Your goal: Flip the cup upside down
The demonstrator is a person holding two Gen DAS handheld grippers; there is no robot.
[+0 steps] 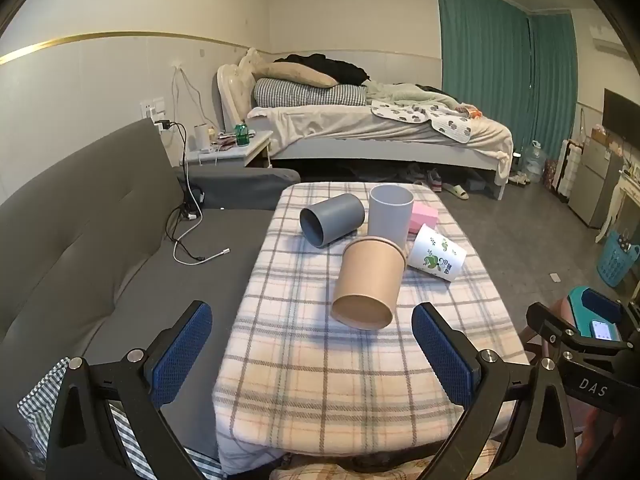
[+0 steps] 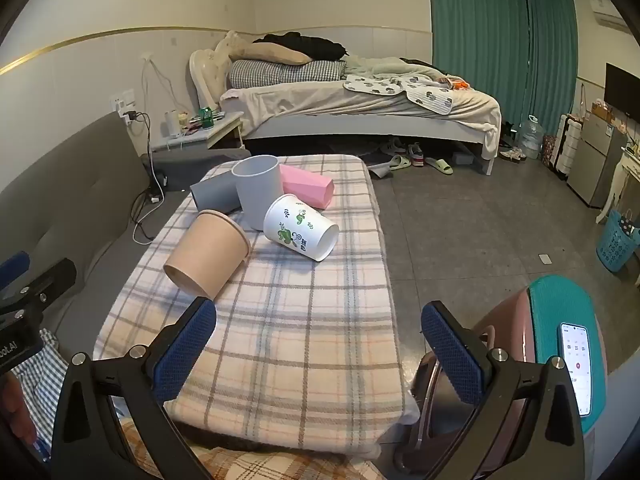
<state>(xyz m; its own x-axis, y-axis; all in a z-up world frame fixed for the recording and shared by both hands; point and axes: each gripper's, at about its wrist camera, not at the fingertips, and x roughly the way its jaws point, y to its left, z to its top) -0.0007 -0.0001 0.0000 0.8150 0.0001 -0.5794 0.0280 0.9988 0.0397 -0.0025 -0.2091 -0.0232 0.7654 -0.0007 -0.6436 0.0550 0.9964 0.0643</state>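
A grey sofa (image 1: 100, 216) with loose charging cables (image 1: 188, 236) lies at the left, beside a table (image 1: 320, 368) covered in a plaid cloth. The left gripper (image 1: 312, 354) hovers over the near part of the table, its jaws spread wide and holding nothing. On the far half of the table, from left to right: a dark grey cup (image 1: 332, 219) on its side, mouth toward the near left; a light grey cup (image 1: 390, 210) standing upright, mouth up; a brown paper cup (image 1: 370, 284) on its side, base toward the camera and rim leaning against the light grey cup; a pink box (image 1: 424, 216) behind; and a white cup with green print (image 1: 437, 254) on its side at the right edge. The brown paper cup is the nearest to the left gripper, just beyond its blue pads (image 1: 182, 356). The right gripper (image 2: 320, 346) hovers over the table's near right edge, jaws likewise wide apart and empty, with the brown paper cup (image 2: 208, 252) beyond its left finger. Further right stands a teal-topped stool (image 2: 560, 320) carrying a lit phone (image 2: 576, 364). An unmade bed (image 2: 352, 108) and teal curtains (image 2: 500, 44) fill the far side.
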